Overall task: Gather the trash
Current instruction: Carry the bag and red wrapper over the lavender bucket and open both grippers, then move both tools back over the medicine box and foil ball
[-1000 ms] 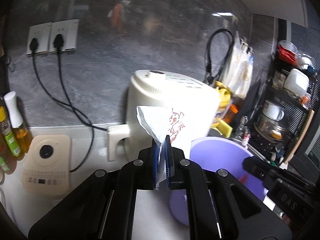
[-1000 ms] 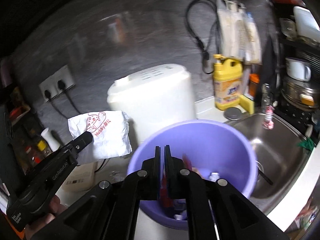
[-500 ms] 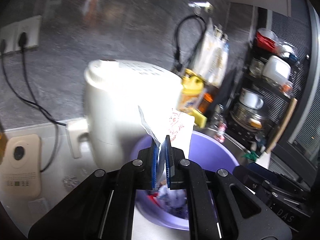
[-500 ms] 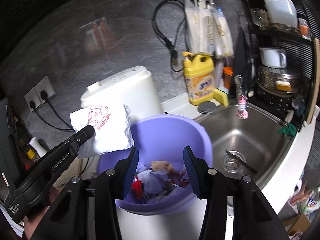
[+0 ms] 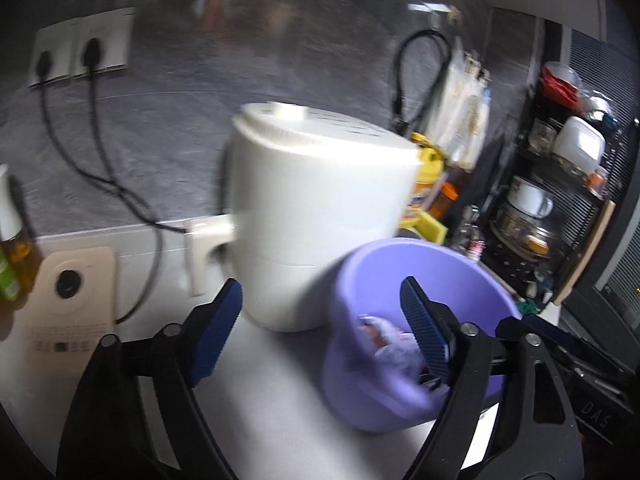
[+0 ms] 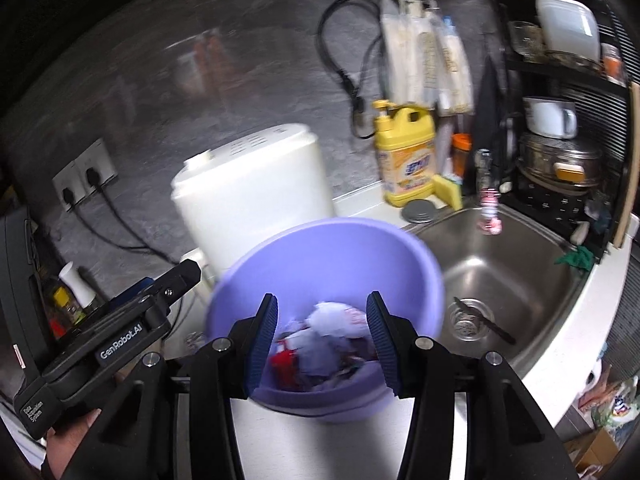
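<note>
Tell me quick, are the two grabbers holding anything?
Left gripper: open, holding nothing.
Right gripper: open, holding nothing, above the purple bin.

Ahead of me a white appliance (image 6: 256,196) stands on the worktop (image 5: 280,380) near a yellow detergent bottle (image 6: 406,160), with the steel sink (image 6: 516,276) alongside and two plugged wall sockets (image 5: 84,50) behind.

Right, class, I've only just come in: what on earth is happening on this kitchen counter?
A person with a handheld gripper in each hand is collecting trash into a purple basin on the counter beside the sink. Both the left gripper and the right gripper are open and hold nothing. A crumpled white paper bag lies in the basin on top of other scraps. A white appliance stands just behind the basin.
</note>
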Tool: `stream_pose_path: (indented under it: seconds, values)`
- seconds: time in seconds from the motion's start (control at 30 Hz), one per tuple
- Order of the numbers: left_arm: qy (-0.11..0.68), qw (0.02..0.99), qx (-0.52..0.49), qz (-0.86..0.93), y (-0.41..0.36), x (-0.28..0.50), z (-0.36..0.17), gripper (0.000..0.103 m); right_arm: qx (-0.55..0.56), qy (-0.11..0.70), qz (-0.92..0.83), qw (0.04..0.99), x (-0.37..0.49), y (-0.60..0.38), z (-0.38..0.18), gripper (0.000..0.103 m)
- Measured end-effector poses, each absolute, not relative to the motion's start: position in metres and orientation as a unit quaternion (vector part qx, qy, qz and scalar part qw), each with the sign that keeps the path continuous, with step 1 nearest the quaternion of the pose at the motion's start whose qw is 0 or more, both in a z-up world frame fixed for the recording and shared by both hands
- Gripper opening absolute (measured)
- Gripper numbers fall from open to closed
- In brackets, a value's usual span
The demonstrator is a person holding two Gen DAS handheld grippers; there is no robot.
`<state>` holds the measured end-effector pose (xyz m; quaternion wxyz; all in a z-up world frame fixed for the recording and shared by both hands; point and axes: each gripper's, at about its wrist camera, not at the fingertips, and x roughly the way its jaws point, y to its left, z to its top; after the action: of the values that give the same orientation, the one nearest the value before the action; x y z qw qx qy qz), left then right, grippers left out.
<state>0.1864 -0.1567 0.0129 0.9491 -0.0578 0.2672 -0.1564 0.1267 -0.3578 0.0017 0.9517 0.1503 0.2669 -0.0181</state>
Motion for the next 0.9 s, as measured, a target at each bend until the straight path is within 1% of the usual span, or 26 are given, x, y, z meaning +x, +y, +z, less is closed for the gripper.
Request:
stream_pose_path:
  seconds: [0.23, 0.3, 0.43, 0.5, 0.77, 0.9]
  values:
    - [0.273, 0.956, -0.070, -0.083, -0.098, 0.176, 0.006, 0.093, 0.133, 0.280, 0.034, 0.950, 0.140, -0.312, 0.000, 0.047]
    - [0.273, 0.957, -0.075, -0.061, -0.081, 0.172, 0.005, 0.094, 0.128, 0.284, 0.050, 0.949, 0.143, -0.298, -0.001, 0.051]
    - [0.277, 0.957, -0.081, -0.024, -0.054, 0.162, 0.001, 0.096, 0.117, 0.287, 0.077, 0.947, 0.146, -0.275, -0.001, 0.054]
    - [0.279, 0.957, -0.082, -0.012, -0.044, 0.159, -0.001, 0.097, 0.112, 0.289, 0.089, 0.947, 0.148, -0.264, -0.002, 0.056]
    - [0.289, 0.953, -0.087, 0.030, -0.013, 0.144, -0.011, 0.097, 0.092, 0.297, 0.131, 0.941, 0.152, -0.231, -0.008, 0.059]
    - [0.295, 0.950, -0.090, 0.045, -0.002, 0.141, -0.017, 0.097, 0.083, 0.302, 0.150, 0.938, 0.154, -0.218, -0.011, 0.064]
